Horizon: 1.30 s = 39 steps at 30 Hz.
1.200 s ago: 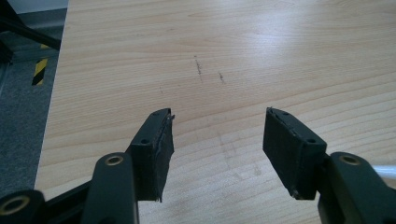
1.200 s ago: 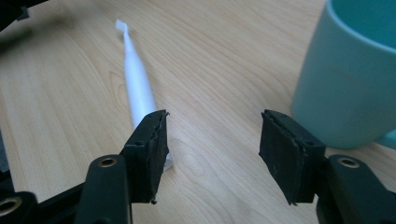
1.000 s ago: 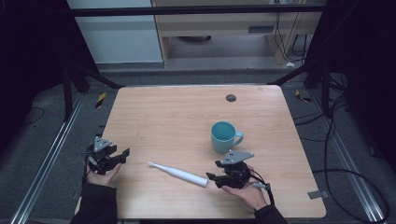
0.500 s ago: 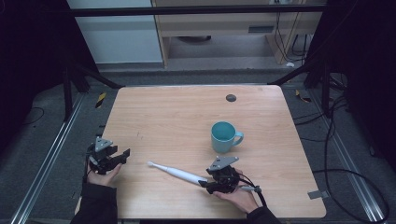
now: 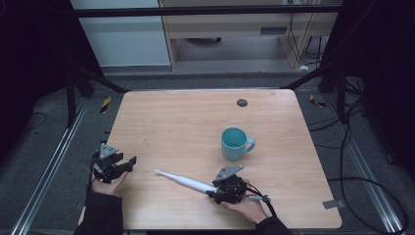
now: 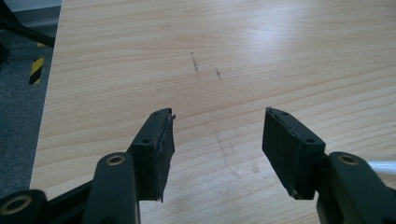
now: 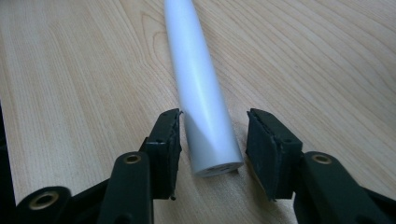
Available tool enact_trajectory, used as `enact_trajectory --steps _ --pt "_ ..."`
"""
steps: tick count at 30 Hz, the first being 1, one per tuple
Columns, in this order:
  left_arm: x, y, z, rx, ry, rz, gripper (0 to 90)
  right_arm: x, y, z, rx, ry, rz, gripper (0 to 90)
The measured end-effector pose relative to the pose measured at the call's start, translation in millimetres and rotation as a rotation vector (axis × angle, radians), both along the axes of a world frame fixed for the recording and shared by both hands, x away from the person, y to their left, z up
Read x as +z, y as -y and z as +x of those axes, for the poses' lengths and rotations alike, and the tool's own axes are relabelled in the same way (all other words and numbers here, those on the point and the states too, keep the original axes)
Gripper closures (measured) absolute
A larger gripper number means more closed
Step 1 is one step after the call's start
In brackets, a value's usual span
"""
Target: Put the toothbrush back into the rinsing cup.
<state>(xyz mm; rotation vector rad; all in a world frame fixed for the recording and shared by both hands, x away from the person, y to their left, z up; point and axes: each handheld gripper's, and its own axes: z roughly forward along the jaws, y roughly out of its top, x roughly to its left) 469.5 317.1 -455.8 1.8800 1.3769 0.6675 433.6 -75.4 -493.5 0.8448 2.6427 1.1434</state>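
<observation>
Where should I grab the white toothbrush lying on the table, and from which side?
Grip the toothbrush at its thick handle end, coming in low along its length from that end. It lies flat on the table, and the handle is the widest, roundest part. The right hand-held gripper is already open astride it, one jaw on each side, so closing there should likely hold it.

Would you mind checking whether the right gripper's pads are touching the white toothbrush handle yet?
Apart. The right gripper view shows the right gripper open around the toothbrush handle, with bare wood visible between each pad and the handle.
</observation>
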Motion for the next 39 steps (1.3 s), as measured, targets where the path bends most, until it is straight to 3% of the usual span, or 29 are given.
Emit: enact_trajectory --steps 10,23,39 --pt "0.2 0.0 -0.2 0.003 0.002 -0.003 42.9 -2.5 -0.3 -0.2 0.042 -0.01 0.002 65.3" --pt "1.0 -0.6 -0.9 0.002 0.006 -0.001 43.1 1.8 9.5 -1.7 0.084 -0.014 -0.002 65.7" --pt "1.2 -1.3 -1.5 0.004 0.008 -0.004 43.4 5.5 60.6 -7.0 0.08 -0.028 -0.038 65.6"
